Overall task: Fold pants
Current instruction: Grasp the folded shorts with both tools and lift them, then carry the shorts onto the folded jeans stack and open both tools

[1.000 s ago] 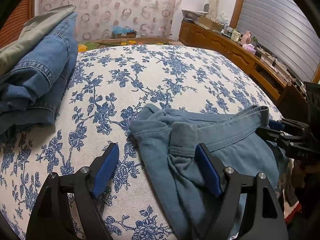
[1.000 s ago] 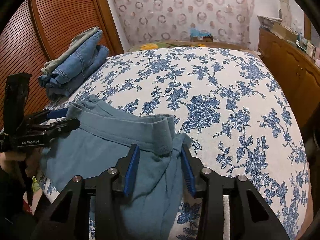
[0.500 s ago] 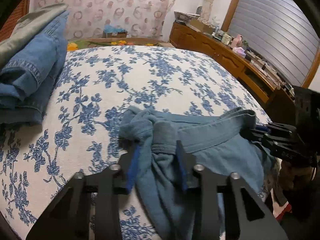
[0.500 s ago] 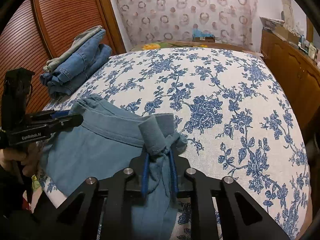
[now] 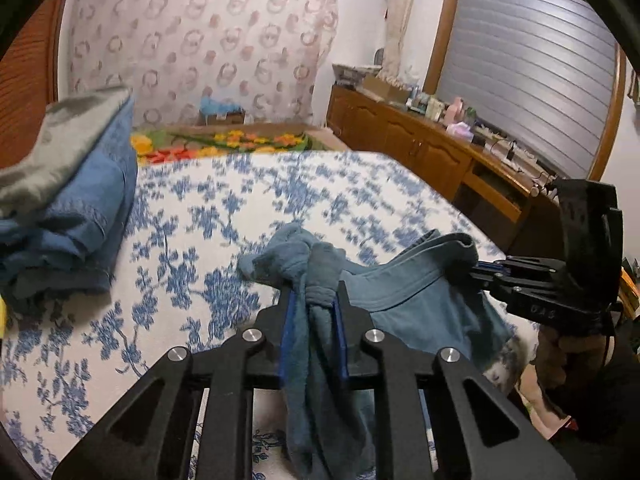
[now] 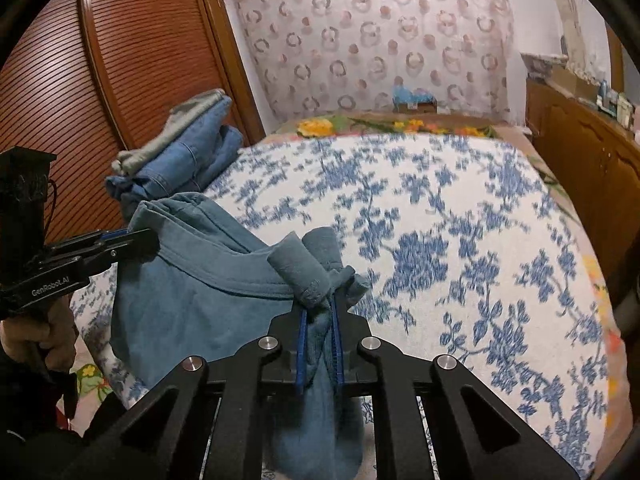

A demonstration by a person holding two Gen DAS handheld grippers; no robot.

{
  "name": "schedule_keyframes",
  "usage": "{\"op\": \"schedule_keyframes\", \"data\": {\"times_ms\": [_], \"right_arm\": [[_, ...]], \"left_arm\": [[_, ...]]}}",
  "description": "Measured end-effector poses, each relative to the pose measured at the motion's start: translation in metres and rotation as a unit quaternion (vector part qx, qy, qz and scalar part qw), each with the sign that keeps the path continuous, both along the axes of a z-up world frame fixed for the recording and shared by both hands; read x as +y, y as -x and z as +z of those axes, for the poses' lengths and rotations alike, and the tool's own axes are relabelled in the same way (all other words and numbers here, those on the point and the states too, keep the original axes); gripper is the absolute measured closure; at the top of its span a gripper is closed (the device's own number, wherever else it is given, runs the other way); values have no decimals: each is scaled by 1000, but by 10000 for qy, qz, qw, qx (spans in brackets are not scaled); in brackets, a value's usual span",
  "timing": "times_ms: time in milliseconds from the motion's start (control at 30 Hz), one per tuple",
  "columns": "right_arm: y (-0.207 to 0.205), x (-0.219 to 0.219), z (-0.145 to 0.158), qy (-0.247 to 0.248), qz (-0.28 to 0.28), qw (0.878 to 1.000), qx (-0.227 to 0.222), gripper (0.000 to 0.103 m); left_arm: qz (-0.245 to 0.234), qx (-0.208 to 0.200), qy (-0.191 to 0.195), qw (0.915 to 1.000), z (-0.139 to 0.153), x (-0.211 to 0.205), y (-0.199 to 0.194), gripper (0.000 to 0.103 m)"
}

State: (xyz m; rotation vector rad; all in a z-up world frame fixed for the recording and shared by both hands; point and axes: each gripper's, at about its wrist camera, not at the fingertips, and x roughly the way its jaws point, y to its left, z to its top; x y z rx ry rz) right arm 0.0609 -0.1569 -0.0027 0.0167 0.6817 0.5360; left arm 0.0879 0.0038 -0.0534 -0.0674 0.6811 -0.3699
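Gripping teal pants (image 5: 416, 300) waistband (bunched), left gripper (image 5: 312, 312) fingers clenched, right gripper (image 6: 319, 320) likewise, floral bed (image 6: 460, 220)

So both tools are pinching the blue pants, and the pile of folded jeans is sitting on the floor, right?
Not the floor. The folded jeans sit on the flowery bed, as the right wrist view shows. Both the left tool and right tool do pinch the blue pants.

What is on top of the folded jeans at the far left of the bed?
A folded grey-green garment lies on top of the jeans. What is under the stack, apart from the bed, is covered.
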Motion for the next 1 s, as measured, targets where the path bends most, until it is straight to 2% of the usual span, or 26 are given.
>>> {"op": "schedule_keyframes", "data": {"times_ms": [300, 533, 1000], "right_arm": [[16, -4, 30, -106, -32, 9982, -594, 93], [13, -2, 54, -123, 51, 9956, -926, 93], [-16, 22, 65, -92, 328, 9922, -1201, 93]], "left_arm": [[48, -481, 25, 9988, 35, 2, 7, 85], [181, -820, -79, 9964, 59, 7, 2, 85], [493, -970, -80, 9940, 68, 38, -7, 85]]}}
